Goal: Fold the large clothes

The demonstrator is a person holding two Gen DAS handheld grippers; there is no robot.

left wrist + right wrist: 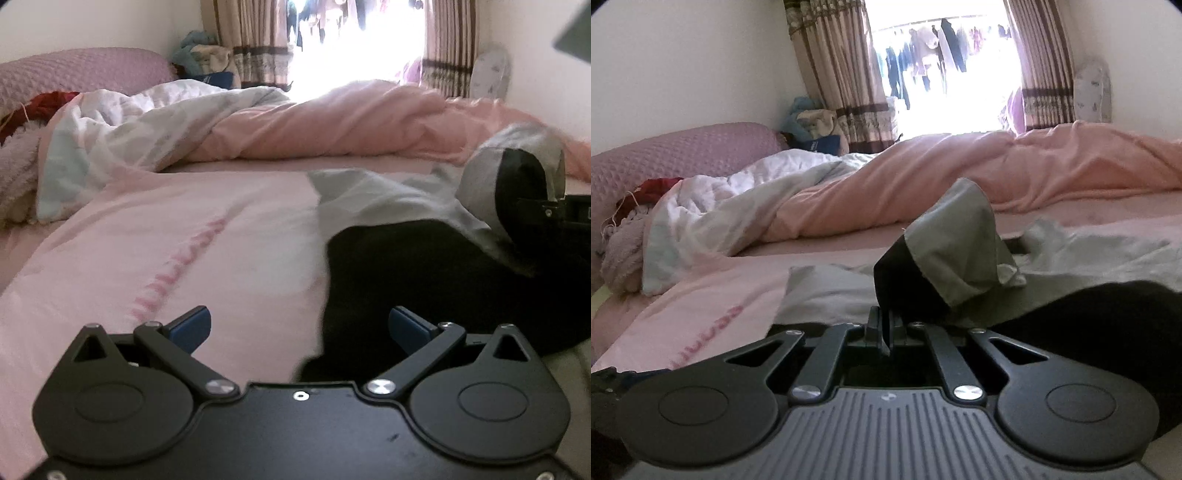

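A black and grey garment (pixel 406 266) lies on the bed on the right, partly over a pale pink cloth with pink lettering (pixel 166 258). My left gripper (pixel 299 325) is open just above the black edge, and nothing sits between its blue pads (pixel 192 325). My right gripper (pixel 884 325) is shut on a raised fold of that garment (pixel 945 258), grey outside and black inside. In the left wrist view the right gripper (pixel 543 206) holds the fold up at the far right. The rest of the garment (pixel 1089 317) spreads flat to the right.
A bunched pink duvet (pixel 332 122) and a white patterned quilt (pixel 122 125) lie across the far side of the bed. A purple padded cushion (pixel 74 70) is at the back left. Curtains (pixel 255 48) frame a bright window, with a covered fan (pixel 491 74) to the right.
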